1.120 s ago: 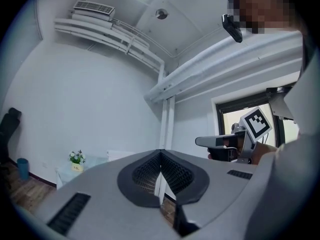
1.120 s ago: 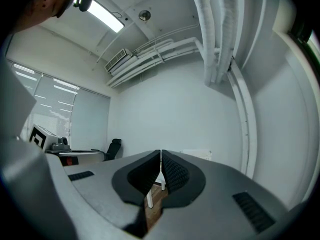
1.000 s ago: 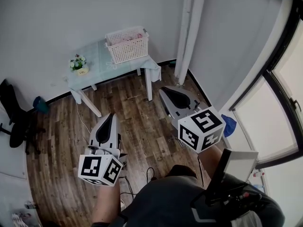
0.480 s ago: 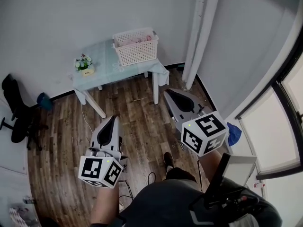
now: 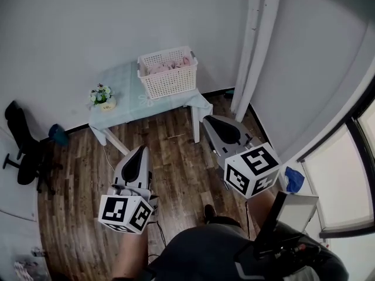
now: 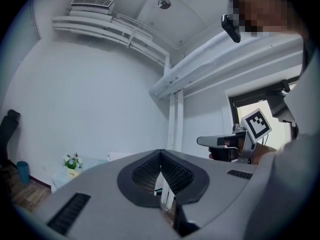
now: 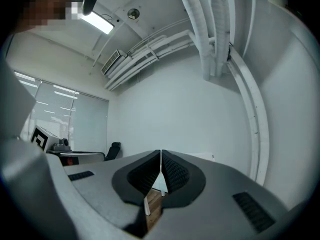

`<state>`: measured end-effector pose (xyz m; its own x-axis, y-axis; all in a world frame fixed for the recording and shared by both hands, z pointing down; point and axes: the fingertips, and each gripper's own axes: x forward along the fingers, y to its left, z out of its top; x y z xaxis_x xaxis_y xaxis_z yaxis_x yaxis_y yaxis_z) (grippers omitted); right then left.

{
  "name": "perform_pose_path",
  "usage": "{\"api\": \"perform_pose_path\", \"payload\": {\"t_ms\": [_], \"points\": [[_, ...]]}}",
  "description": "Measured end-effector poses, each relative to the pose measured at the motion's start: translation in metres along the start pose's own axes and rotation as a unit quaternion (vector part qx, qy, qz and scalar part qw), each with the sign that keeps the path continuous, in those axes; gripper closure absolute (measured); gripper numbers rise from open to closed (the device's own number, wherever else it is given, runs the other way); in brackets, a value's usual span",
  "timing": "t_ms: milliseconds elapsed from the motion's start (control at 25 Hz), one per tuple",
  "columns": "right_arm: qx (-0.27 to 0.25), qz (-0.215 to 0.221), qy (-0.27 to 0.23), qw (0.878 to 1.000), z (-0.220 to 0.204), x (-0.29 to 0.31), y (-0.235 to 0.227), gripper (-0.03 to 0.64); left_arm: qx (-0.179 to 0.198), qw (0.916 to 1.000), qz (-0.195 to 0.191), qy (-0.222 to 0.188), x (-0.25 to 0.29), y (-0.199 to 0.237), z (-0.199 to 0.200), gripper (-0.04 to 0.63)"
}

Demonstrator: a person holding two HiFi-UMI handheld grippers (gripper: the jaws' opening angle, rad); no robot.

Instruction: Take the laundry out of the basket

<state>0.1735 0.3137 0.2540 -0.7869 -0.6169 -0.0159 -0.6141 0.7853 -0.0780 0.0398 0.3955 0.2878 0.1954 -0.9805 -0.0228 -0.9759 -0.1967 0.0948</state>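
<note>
Closer to the table [image 5: 126, 85] now, still approaching. Left tool [image 5: 140, 148] and right tool [image 5: 207, 120] are pressed together, empty. Next, spread them over the basket's [image 5: 170, 82] laundry [image 5: 167, 67].

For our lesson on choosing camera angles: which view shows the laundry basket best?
The head view: the whole laundry basket stands on the table, with pink laundry visible inside. Both gripper views show at most a pale sliver of it, low behind their own jaws.

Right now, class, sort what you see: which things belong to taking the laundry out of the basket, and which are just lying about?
Job: laundry, basket, table, left gripper, right gripper.
Lying about: flower pot, office chair, blue container.
</note>
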Motion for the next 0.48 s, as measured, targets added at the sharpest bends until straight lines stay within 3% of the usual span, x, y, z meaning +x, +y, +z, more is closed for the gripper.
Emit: {"api": "perform_pose_path", "payload": {"t_ms": [480], "points": [[-0.017,0.003,-0.004,1.0,0.001,0.042,-0.096,0.6,0.004,0.9995,0.028,0.014,0.094,0.003,-0.007,0.586]]}}
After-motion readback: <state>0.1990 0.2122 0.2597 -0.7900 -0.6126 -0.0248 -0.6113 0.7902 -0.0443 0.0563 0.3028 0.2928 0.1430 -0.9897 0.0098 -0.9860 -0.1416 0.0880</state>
